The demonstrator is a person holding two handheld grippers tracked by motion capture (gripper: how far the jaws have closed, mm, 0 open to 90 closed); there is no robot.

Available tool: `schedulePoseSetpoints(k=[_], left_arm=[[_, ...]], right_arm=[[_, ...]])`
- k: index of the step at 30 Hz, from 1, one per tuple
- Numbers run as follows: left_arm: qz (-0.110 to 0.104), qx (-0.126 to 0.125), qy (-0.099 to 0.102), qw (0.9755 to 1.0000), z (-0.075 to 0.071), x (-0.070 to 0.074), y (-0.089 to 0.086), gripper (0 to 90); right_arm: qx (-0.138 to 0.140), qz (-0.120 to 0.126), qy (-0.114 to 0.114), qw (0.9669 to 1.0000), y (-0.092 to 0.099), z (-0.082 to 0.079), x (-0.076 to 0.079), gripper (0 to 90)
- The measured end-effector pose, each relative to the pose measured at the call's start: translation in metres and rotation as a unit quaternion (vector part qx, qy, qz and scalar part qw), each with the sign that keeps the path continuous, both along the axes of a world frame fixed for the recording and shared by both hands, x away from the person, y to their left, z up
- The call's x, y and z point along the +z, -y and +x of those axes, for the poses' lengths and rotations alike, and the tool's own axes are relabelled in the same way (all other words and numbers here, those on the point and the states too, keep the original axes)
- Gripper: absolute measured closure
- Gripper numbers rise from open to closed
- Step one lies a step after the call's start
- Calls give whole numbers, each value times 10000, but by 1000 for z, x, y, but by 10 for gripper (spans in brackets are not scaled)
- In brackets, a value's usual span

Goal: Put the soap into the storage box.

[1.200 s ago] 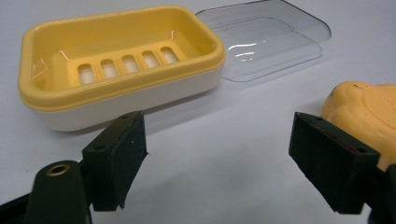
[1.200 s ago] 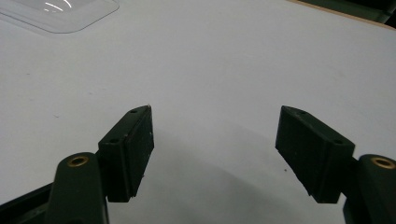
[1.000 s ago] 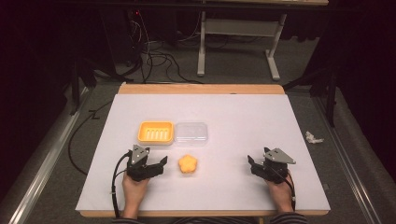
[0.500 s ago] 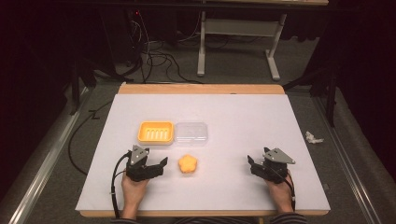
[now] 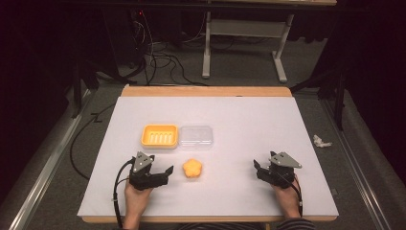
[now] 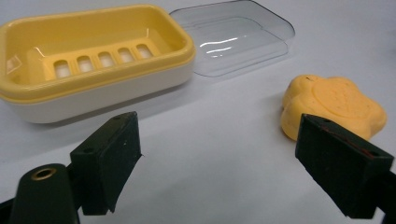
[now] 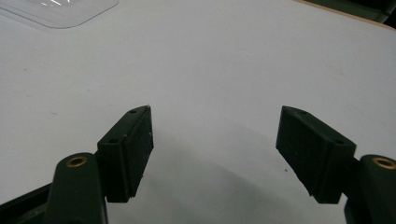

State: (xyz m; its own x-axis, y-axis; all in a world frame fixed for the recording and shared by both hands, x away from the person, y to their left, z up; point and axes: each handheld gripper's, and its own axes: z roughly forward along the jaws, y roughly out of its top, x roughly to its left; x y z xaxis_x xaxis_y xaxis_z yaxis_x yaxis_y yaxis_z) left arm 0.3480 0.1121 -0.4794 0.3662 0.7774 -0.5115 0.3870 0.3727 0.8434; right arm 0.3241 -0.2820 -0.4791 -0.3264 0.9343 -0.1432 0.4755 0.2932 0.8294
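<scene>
Yellow soap (image 6: 334, 109) sits just beside the left tool (image 6: 219, 154), which has been opening, nothing gripped; right tool (image 7: 215, 149) is apart too. Probably centre it first.

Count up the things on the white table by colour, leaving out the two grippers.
Yellow: 2, the soap dish and the flower-shaped soap
Clear: 1, the lid
Total: 3
</scene>
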Motion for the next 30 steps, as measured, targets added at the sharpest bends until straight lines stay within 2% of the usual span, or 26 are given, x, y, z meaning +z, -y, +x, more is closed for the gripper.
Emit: schedulePoseSetpoints(k=[10,15,22,23,26,28,30], left_arm=[[90,-304,-111,9994,-9,0,16,141],[71,-383,-118,9992,-13,2,21,141],[175,-511,-106,9985,-16,3,28,137],[132,-571,-171,9981,-17,3,31,134],[278,-686,-271,9969,-18,2,39,106],[467,-665,-249,9964,-18,1,44,104],[511,-703,-259,9959,-18,1,48,104]], right_arm=[[12,-9,21,10000,0,0,0,278],[12,-17,15,10000,0,0,0,277],[12,-10,27,10000,0,0,0,277],[13,-10,26,10000,0,0,0,276],[21,-17,26,10000,0,0,0,276],[16,-29,21,10000,0,0,0,275],[15,-29,22,10000,0,0,0,275]])
